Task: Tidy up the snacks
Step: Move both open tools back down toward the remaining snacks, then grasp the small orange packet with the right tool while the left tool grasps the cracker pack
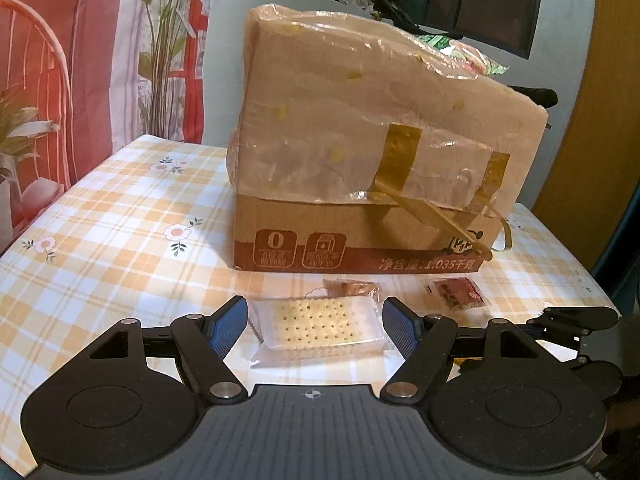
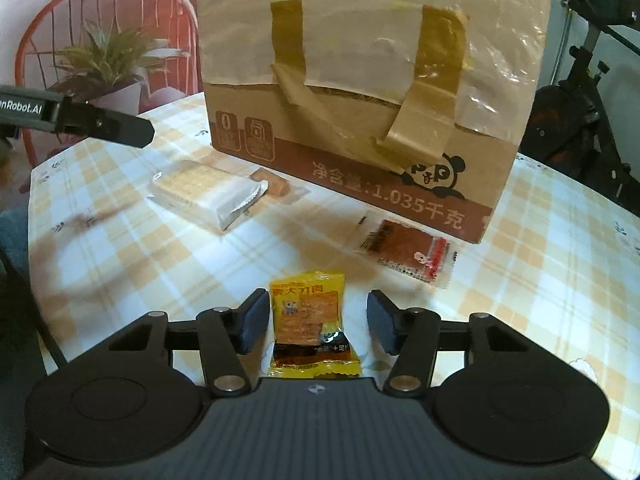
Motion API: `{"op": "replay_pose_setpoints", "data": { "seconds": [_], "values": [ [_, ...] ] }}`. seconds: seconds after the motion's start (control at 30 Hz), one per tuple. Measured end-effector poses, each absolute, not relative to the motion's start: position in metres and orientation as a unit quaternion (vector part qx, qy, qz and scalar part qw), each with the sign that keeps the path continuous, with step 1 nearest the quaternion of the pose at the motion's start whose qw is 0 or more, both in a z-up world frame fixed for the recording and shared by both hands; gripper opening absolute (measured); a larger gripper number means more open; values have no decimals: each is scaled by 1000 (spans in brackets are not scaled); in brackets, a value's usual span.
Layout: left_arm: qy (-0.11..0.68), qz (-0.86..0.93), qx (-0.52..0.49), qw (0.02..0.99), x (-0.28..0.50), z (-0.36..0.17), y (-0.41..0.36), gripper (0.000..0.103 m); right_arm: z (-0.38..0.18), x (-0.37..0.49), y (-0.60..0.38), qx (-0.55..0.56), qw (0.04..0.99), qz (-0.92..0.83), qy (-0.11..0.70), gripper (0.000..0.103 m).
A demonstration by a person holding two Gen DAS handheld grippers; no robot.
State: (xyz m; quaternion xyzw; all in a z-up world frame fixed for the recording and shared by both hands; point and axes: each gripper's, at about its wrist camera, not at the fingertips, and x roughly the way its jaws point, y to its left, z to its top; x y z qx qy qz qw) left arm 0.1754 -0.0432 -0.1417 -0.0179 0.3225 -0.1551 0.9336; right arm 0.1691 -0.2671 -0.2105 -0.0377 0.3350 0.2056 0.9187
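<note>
Taped cardboard box [image 1: 360, 168] just behind cracker packet [image 1: 320, 330], table [image 1: 120, 240].

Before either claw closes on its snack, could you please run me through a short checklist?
1. Cracker packet sits between the left claw pads: ok.
2. Left pads not yet pressing the cracker wrapper: ok, gaps show on both sides.
3. Yellow packet sits between the right claw pads: ok, though closer to the left pad.
4. Right pads gripping the yellow packet: not ok, a gap remains on the right side.
5. Red packet and small brown packet lie apart from both claws: ok.
6. Cardboard box open on top for snacks: cannot tell.
</note>
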Motion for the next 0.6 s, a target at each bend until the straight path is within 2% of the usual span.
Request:
{"op": "replay_pose_setpoints", "data": {
  "seconds": [0.07,0.17,0.4,0.6],
  "values": [
    [327,-155,-17,932,176,-145,-44,77,-212,165,-268,-30,922,203,329,51],
    [332,-156,-14,930,176,-149,-46,77,-212,162,-272,-16,926,196,323,37],
    [348,-159,-4,924,179,-158,-49,77,-212,156,-273,-20,939,168,299,36],
    [343,-190,0,920,201,-156,-55,76,-214,162,-282,3,938,155,309,36]
  ]
}}
